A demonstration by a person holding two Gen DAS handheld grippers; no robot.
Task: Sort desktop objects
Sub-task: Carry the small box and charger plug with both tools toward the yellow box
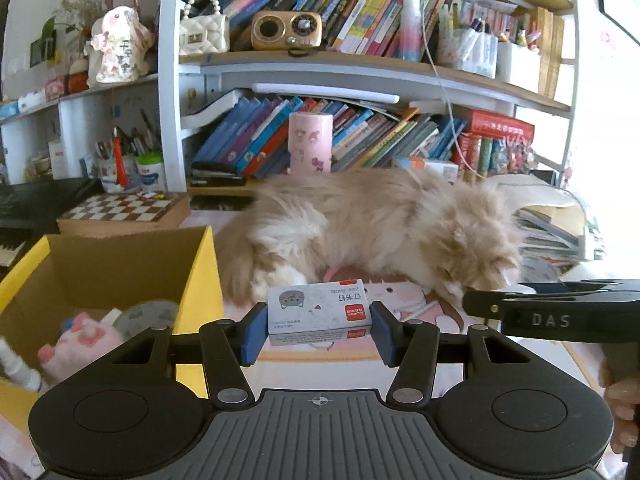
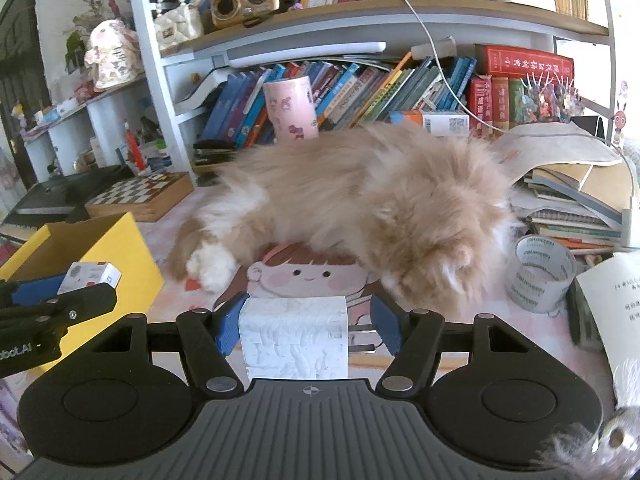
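Cat's [image 2: 360, 200] face is tucked down at about 5 o'clock, can't see it at all. Its body hides part of the mat [image 2: 308, 276]. The box [image 1: 100, 264] is cut off at 9 o'clock, and the book [image 2: 608, 312] at 3 o'clock.

Grey staple box [image 1: 318, 314] with red labels; yellow cardboard box [image 1: 200, 280] at nine o'clock; cream-and-white cat [image 2: 360, 196]; brown-white checkered board [image 1: 120, 210].

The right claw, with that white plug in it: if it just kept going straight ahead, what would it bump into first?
Most likely the fluffy cat lying across the desk mat. The right claw, shut on the white plug, points at its head and chest. Depth is hard to judge here.
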